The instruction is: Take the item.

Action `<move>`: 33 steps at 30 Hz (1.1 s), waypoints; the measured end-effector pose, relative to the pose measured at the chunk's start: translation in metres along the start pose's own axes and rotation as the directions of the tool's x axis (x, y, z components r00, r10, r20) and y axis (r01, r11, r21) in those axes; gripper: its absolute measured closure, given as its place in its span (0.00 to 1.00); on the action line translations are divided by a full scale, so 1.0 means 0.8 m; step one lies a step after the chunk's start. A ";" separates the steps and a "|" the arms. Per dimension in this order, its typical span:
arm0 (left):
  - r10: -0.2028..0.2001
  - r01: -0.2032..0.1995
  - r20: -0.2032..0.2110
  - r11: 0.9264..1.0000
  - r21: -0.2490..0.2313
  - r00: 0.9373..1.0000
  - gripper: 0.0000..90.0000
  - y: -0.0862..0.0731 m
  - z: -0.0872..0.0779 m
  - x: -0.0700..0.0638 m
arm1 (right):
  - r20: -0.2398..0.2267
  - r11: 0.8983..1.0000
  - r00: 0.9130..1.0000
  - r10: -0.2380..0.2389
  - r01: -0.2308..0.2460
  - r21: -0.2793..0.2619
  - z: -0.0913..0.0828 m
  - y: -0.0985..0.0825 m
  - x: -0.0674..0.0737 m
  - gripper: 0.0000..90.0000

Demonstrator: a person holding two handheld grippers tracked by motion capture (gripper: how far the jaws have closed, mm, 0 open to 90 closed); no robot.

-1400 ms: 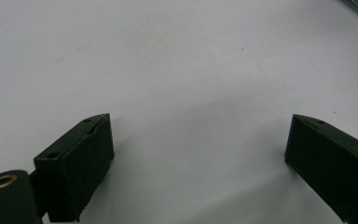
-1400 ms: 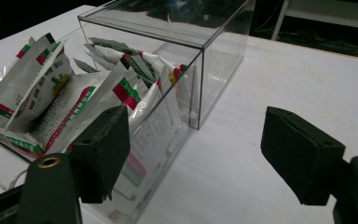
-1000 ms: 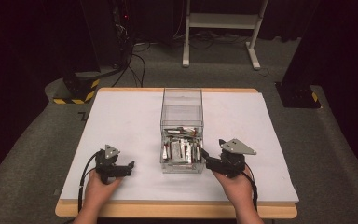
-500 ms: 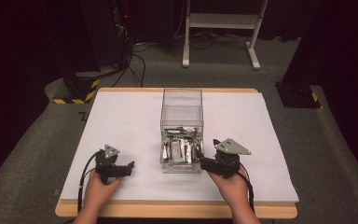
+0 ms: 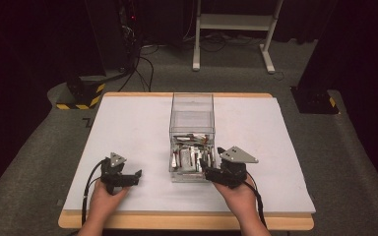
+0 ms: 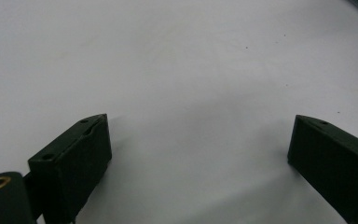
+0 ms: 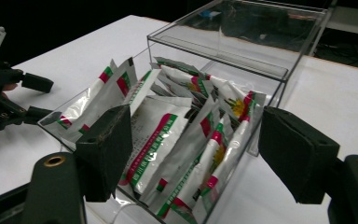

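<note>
The sachets (image 7: 177, 140) stood packed in the pulled-out drawer (image 5: 189, 173) of a clear acrylic box (image 5: 192, 115) near the middle of the white table (image 5: 285, 147), white packets with red and green bands and a yellow flower; their print was too small to read. None had been lifted out, so by my judgement the picking had barely begun and a sachet was yet to be gripped. The right gripper (image 7: 196, 154) hung at the drawer's front corner, jaws spread wide with the packets beyond them and nothing pinched. The left gripper (image 6: 198, 149) rested over bare table, well apart, jaws spread and empty.
</note>
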State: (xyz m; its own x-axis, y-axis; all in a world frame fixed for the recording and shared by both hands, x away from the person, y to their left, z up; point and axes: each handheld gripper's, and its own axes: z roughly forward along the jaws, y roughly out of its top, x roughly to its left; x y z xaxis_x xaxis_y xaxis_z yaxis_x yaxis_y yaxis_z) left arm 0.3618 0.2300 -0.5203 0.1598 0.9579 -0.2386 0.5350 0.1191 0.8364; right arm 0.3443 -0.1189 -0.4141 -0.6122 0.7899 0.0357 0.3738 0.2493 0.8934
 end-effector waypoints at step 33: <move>0.003 -0.003 0.001 1.000 0.001 1.000 0.07 0.000 0.000 0.000 | -0.100 1.000 0.995 0.012 -0.011 0.019 0.023 0.000 0.035 0.46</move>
State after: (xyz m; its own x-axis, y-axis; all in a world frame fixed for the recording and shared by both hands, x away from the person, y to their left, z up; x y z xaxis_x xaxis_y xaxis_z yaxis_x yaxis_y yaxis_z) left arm 0.3618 0.2301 -0.5204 0.1619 0.9581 -0.2363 0.5352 0.1159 0.8367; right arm 0.3398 -0.0862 -0.4211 -0.6738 0.7332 0.0913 0.3932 0.2512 0.8845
